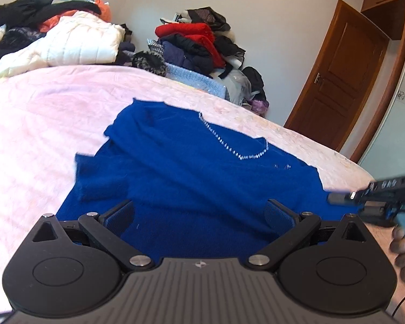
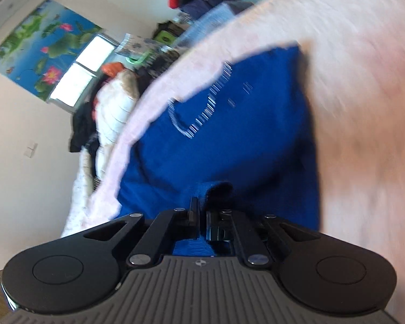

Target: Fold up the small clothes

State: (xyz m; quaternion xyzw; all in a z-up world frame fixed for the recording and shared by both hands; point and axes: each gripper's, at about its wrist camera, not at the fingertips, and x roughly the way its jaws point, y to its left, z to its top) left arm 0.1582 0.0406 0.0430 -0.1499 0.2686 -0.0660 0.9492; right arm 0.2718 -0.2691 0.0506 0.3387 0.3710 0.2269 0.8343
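A blue sweater (image 1: 189,167) with a sparkly trim along its neckline (image 1: 229,145) lies spread on a pink bed cover (image 1: 40,124). My left gripper (image 1: 199,216) hovers over the sweater's near part, jaws wide open and nothing between them. In the right wrist view, blurred by motion, my right gripper (image 2: 201,202) is shut on a raised fold of the blue sweater (image 2: 229,140) at its near edge. From the left wrist view the right gripper (image 1: 337,198) reaches in at the sweater's right edge, held by a hand (image 1: 402,245).
A white quilted jacket (image 1: 75,43) and dark clothes are piled at the bed's far left. A heap with a red garment (image 1: 194,37) stands beyond the bed. A wooden door (image 1: 343,75) is at the right. The pink cover (image 2: 351,81) stretches on around the sweater.
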